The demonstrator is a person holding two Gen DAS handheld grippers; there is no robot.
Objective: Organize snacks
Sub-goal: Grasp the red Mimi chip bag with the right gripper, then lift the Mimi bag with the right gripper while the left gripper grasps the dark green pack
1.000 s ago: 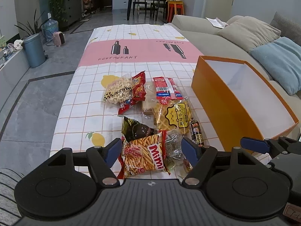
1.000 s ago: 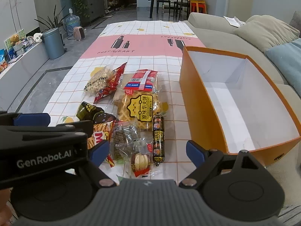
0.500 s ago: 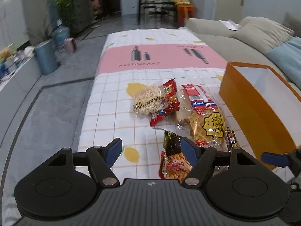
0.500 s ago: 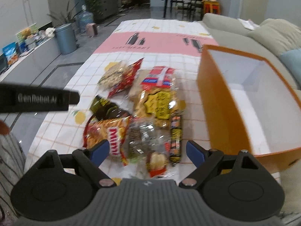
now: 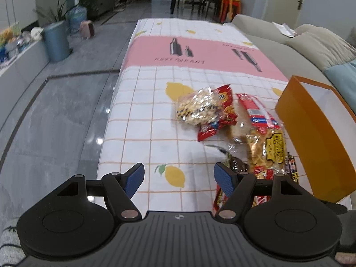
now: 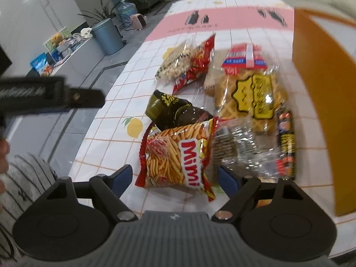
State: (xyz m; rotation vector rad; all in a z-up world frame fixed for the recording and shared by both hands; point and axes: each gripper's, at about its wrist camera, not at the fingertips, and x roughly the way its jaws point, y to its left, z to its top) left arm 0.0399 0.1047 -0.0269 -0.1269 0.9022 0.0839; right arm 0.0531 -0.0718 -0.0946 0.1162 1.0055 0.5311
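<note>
Right gripper (image 6: pixel 174 179) spread, jaws just been closing a bit — Mimi snack bag (image 6: pixel 175 155) lies between the tips, not pinched. Left gripper (image 5: pixel 179 179) spread over bare tablecloth, nothing between. Snacks piled on the surface (image 5: pixel 142 111) just beside the orange box (image 5: pixel 316 138) — peanut bag (image 5: pixel 198 106) farthest out.

Snack packets (image 6: pixel 213 115) lie heaped on the checked tablecloth (image 5: pixel 155 120) beside an open, apparently empty orange box (image 5: pixel 311 138)
</note>
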